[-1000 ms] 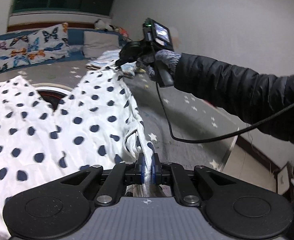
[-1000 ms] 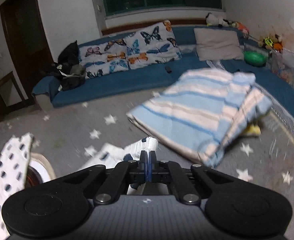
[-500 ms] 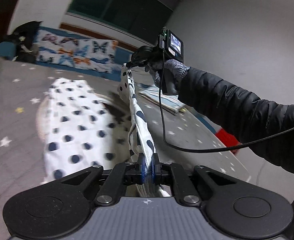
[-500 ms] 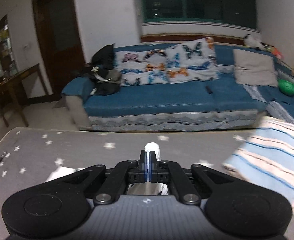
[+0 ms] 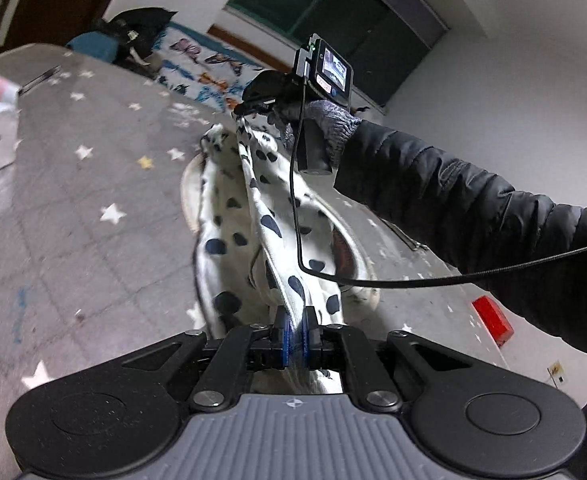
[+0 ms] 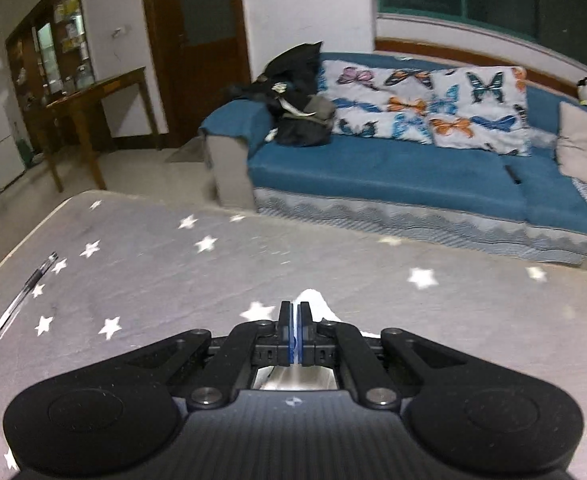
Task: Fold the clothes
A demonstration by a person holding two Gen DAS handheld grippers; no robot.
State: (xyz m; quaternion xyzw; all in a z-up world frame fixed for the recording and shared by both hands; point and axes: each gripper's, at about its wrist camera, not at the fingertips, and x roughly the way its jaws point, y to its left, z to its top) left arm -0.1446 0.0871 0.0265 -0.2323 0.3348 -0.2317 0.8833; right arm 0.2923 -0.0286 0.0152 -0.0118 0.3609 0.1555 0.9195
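Both claws, the left gripper and the right gripper, stay clamped on the spotted garment, which has now been swung sideways and hangs stretched between them above the star-patterned table, ready, I think, for laying down.

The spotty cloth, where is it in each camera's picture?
Left wrist: the spotty cloth runs up the middle, from the left gripper to the right gripper.
Right wrist: only a white tip shows, just past the right gripper.
Shared landmark: the butterfly cushions on the sofa.
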